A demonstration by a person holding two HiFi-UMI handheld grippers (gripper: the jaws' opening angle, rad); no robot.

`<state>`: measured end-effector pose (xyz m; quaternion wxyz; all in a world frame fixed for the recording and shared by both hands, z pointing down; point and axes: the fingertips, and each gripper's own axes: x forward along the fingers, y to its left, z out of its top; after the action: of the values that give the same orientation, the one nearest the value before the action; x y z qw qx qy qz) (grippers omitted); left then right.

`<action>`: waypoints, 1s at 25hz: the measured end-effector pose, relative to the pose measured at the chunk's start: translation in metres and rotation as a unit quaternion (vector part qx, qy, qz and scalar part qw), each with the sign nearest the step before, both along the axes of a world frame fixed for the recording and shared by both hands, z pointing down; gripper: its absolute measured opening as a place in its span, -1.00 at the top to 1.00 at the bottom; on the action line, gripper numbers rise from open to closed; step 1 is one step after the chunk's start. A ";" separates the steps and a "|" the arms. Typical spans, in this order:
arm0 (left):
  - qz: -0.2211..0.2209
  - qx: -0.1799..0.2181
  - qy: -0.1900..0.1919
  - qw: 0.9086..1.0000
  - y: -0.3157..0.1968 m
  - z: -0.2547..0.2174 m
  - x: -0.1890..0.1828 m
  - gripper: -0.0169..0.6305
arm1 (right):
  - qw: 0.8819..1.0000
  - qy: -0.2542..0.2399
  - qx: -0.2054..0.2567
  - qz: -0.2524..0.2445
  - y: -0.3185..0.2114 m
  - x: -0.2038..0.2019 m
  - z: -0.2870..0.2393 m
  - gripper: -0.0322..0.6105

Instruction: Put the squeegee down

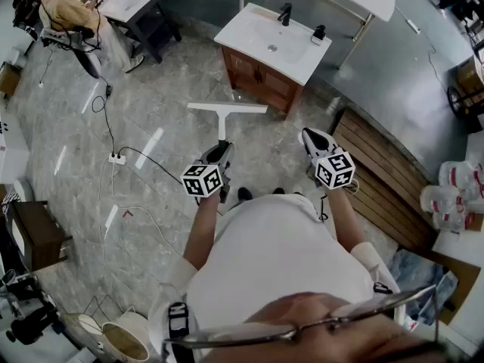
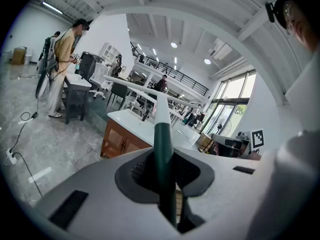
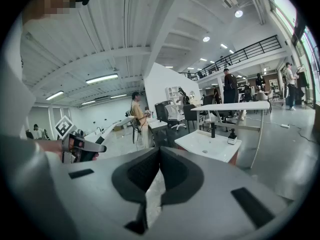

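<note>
Squeegee [image 1: 226, 109], white T-shaped blade on a dark green handle, stuck out far of the left gripper [image 1: 222, 150], which was clamped on that smooth handle. It was probably light and stiff, so the handle suited gripping. Right gripper [image 1: 312, 141] was pinched closed, empty.

I'm looking into an open lab hall.
I spot a freestanding sink cabinet [image 1: 268, 51], office desks [image 1: 128, 4], floor cables [image 1: 115, 157] and a mezzanine railing [image 3: 250, 49].

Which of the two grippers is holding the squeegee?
The left gripper: its jaws clamp the green handle of the squeegee. The right gripper is shut, with nothing between its jaws.
</note>
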<state>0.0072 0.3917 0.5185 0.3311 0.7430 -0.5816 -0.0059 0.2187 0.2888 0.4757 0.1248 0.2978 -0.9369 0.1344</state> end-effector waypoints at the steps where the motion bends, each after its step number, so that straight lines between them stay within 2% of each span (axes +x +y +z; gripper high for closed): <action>1: 0.000 0.000 0.001 1.000 0.000 0.001 -0.001 0.76 | 1.000 0.000 0.000 0.000 0.000 -0.001 0.000 0.88; 25: 0.005 0.001 0.003 1.000 0.006 0.006 -0.027 0.76 | 1.000 -0.004 -0.018 0.012 0.006 -0.026 0.006 0.88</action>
<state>-0.0194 0.3973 0.5250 0.3321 0.7464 -0.5767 -0.0069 0.1926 0.2948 0.4812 0.1245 0.3058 -0.9314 0.1535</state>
